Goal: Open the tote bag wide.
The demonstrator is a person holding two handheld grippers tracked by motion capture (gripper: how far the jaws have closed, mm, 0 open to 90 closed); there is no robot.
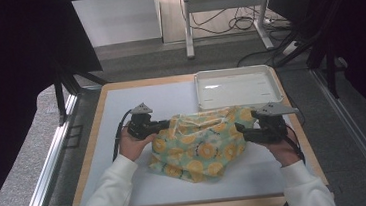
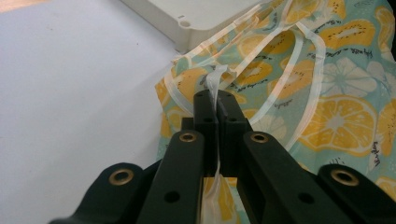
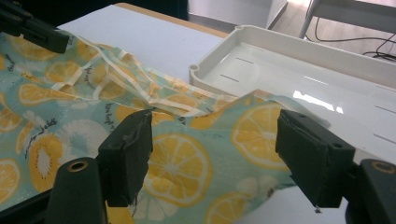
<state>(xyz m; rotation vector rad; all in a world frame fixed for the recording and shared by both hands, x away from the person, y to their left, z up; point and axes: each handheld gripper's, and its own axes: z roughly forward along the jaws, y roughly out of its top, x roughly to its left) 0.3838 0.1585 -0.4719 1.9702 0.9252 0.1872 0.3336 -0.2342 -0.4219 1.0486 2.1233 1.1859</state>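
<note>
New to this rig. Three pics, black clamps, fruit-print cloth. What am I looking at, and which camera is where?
There is no robot arm here: a person in white sleeves holds a black two-jaw gripper in each hand. The high view looks down on the table from above the person's side. The other two pictures come from cameras riding on the grippers, looking along their own jaws.

On the white-topped wooden table lie a crumpled teal cloth printed with yellow citrus slices and, behind it, an empty shallow white plastic tray.

The left gripper is shut on a thin pale strap of the cloth, pinched between its jaws. The right gripper is open; its jaws stand wide apart with the cloth's edge lying between them, not pressed.
</note>
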